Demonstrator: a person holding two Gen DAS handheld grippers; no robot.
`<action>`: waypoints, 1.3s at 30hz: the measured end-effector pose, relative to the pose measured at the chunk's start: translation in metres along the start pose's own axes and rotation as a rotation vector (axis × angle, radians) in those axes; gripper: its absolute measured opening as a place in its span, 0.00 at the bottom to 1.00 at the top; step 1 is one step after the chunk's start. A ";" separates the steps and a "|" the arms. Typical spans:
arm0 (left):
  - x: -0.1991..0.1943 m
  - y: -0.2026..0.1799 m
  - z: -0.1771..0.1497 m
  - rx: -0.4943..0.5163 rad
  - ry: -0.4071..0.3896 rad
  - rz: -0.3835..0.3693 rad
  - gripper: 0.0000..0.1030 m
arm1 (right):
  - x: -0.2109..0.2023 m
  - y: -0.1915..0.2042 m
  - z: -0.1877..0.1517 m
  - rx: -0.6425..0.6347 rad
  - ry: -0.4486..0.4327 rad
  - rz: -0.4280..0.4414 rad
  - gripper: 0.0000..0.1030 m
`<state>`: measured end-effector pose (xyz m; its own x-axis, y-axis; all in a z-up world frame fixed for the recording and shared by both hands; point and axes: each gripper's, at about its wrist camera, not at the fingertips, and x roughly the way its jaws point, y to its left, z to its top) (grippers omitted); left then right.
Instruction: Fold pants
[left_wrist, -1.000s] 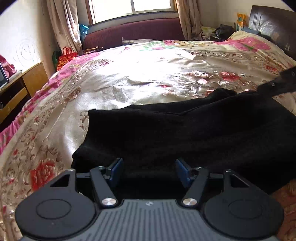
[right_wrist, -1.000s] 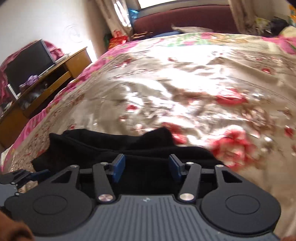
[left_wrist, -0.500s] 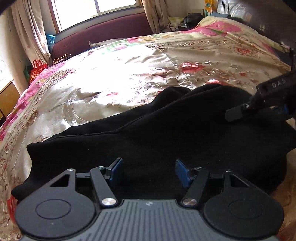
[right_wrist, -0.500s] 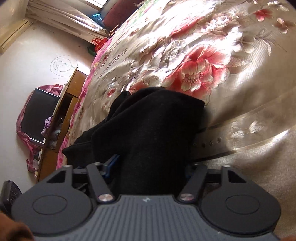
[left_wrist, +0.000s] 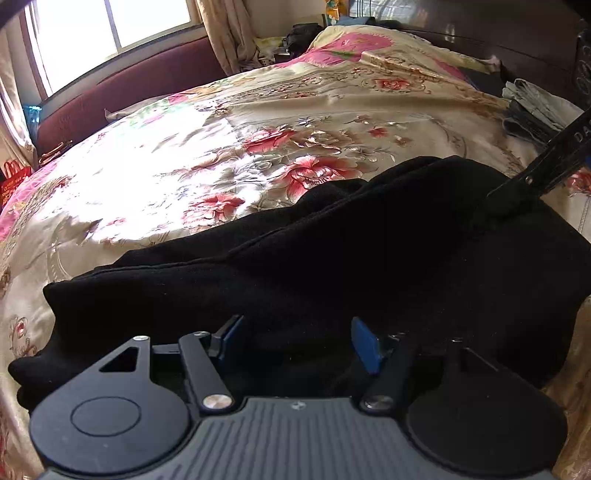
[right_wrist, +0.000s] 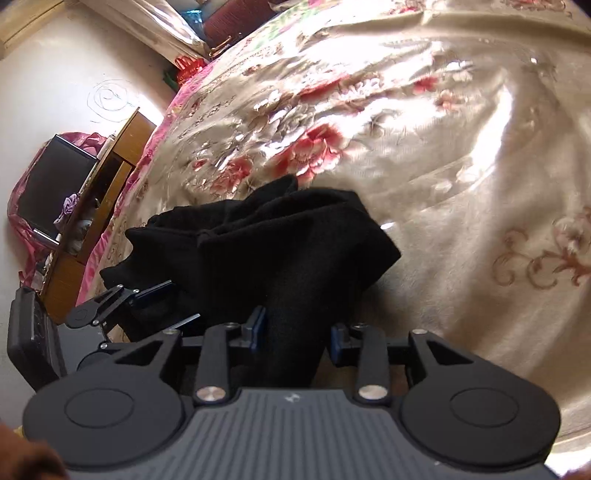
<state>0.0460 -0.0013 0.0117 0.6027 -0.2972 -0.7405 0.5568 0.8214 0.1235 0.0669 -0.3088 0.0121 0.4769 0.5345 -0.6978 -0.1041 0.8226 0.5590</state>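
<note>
Black pants (left_wrist: 332, 266) lie folded in layers on the floral bedspread (left_wrist: 207, 162). My left gripper (left_wrist: 297, 341) has its jaws wide apart over the near edge of the pants, with fabric lying between them. My right gripper (right_wrist: 295, 332) has its jaws narrowed onto a bunched fold of the pants (right_wrist: 266, 251). The right gripper's finger shows in the left wrist view (left_wrist: 535, 173), resting on the pants' right end. The left gripper shows in the right wrist view (right_wrist: 155, 306), jaws apart at the pants' left side.
A dark headboard (left_wrist: 517, 40) and a stack of folded clothes (left_wrist: 532, 110) are at the far right of the bed. A maroon sofa (left_wrist: 129, 88) stands under the window. A wooden desk with a TV (right_wrist: 55, 192) stands beside the bed.
The right gripper has narrowed onto the bunched end of the pants and shifted the fabric. The left gripper's view has swung right along the pants; its jaws stay wide.
</note>
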 end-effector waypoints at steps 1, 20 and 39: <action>-0.001 0.005 0.001 -0.012 0.011 0.006 0.75 | -0.009 0.001 0.006 -0.047 -0.014 -0.005 0.34; 0.021 0.024 0.006 -0.052 0.101 0.000 0.88 | 0.174 -0.004 0.127 -0.125 0.971 0.265 0.05; 0.017 0.019 -0.005 -0.035 0.019 0.013 0.94 | 0.152 0.108 0.099 -0.790 0.850 0.120 0.18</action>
<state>0.0638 0.0120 -0.0016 0.5987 -0.2777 -0.7513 0.5284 0.8419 0.1098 0.2149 -0.1577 0.0105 -0.2802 0.3282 -0.9021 -0.7661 0.4897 0.4162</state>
